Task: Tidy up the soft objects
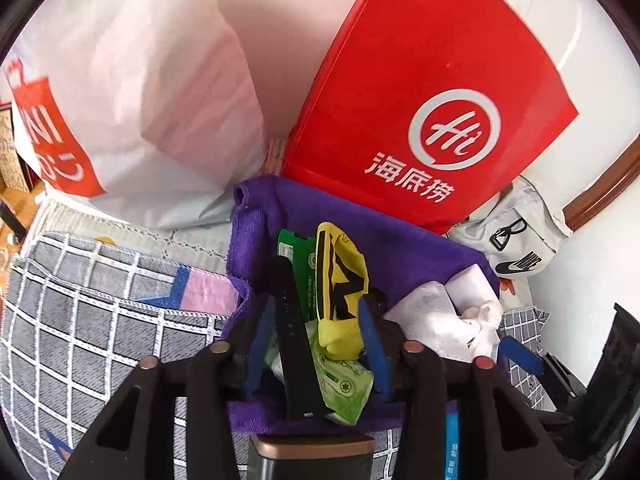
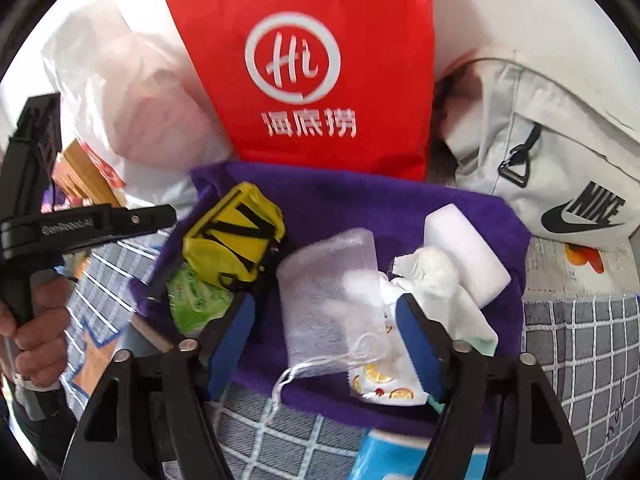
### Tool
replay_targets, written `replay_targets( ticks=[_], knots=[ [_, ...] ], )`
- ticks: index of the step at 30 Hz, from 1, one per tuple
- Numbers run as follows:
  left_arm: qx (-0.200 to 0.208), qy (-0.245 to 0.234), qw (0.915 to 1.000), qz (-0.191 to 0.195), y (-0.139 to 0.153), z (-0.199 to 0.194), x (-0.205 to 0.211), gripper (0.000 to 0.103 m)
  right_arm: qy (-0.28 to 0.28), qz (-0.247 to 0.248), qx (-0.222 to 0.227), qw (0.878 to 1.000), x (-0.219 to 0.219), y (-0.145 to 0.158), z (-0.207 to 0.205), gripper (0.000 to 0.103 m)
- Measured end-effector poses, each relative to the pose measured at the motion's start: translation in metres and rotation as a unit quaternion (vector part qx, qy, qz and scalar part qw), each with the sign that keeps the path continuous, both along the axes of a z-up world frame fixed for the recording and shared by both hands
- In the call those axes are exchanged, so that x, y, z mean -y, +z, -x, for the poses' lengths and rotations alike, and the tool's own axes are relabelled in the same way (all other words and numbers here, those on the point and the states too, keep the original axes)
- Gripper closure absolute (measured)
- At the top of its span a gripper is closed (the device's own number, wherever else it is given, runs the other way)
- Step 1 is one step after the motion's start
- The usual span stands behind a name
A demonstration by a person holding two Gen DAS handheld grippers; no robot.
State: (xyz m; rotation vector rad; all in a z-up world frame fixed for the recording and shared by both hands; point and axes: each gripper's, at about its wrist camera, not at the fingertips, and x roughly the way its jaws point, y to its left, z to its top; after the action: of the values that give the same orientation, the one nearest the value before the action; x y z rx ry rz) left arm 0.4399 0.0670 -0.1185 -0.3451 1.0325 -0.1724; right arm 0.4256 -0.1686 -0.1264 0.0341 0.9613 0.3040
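On the purple cloth (image 2: pixel 340 200) the soft things sit in a heap: yellow pouch (image 2: pixel 236 236), mesh bag (image 2: pixel 328 300), sponge (image 2: pixel 464 252). Both claws, left (image 1: pixel 316 344) and right (image 2: pixel 324 340), gape empty. Sorting looks unfinished.

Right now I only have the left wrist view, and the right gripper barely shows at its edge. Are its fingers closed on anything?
Observer: No. The right gripper is open, and the white mesh drawstring pouch lies loose between its fingers.
Operator: Is anything hidden under that pouch?
Observer: A small packet printed with lemon slices pokes out beneath its lower corner.
Operator: What is holding the left gripper?
Observer: A hand wraps around the black handle of the left gripper, at the left edge of the right wrist view.
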Motion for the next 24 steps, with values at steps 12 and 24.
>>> replay_targets(
  ticks=[12,24],
  knots=[
    [0.017,-0.018,0.9977,-0.063,0.044,0.073,0.028,0.042,-0.034,-0.012,0.010,0.999,0.028,0.034,0.074,0.028],
    [0.067,-0.027,0.9937,-0.086,0.090,0.203,0.046,0.029,-0.067,0.012,0.075,0.995,0.044,0.077,0.190,0.008]
  ],
)
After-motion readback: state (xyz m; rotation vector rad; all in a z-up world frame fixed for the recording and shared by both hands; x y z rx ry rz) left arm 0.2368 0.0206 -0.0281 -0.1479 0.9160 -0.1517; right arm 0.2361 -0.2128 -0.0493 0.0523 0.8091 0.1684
